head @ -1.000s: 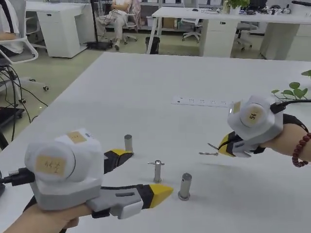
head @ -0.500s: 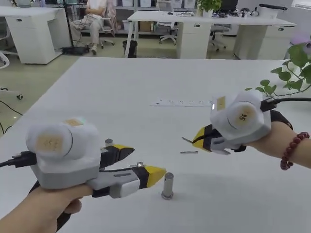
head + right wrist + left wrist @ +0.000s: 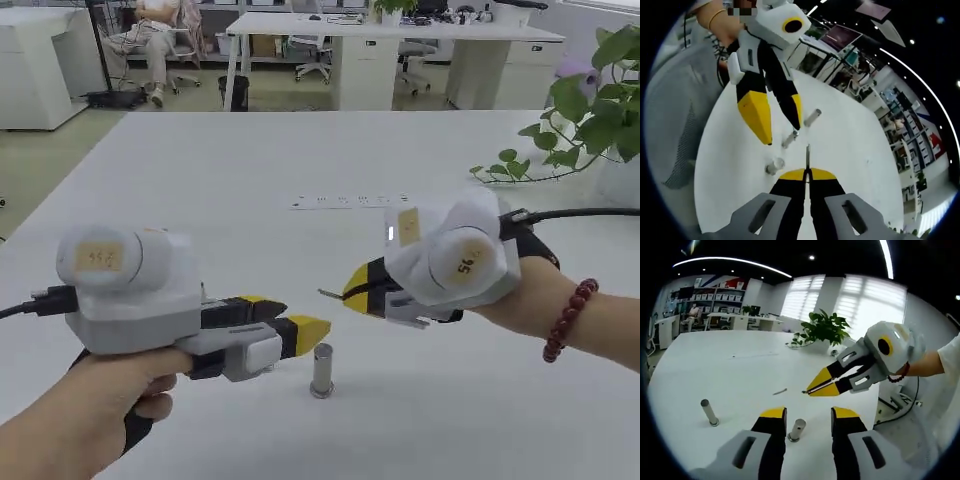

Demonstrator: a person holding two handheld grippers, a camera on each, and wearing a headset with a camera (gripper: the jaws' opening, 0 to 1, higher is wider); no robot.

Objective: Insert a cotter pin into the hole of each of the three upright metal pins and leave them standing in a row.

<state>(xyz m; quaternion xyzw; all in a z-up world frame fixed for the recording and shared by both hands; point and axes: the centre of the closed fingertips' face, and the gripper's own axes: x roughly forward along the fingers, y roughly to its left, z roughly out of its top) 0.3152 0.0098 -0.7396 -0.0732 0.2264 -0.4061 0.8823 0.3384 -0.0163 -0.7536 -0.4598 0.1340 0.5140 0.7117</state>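
The left gripper (image 3: 809, 414) is holding its jaws spread, and an upright metal pin (image 3: 797, 430) is standing on the tabletop (image 3: 715, 370) between them in the left gripper view, with a second pin (image 3: 709, 412) standing outside them. The right gripper (image 3: 808, 172) is pinching a cotter pin (image 3: 808, 152), which is pointing forward past its jaws toward the left gripper's.

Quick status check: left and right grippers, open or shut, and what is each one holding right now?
Left gripper: open, holding nothing.
Right gripper: shut on a cotter pin.
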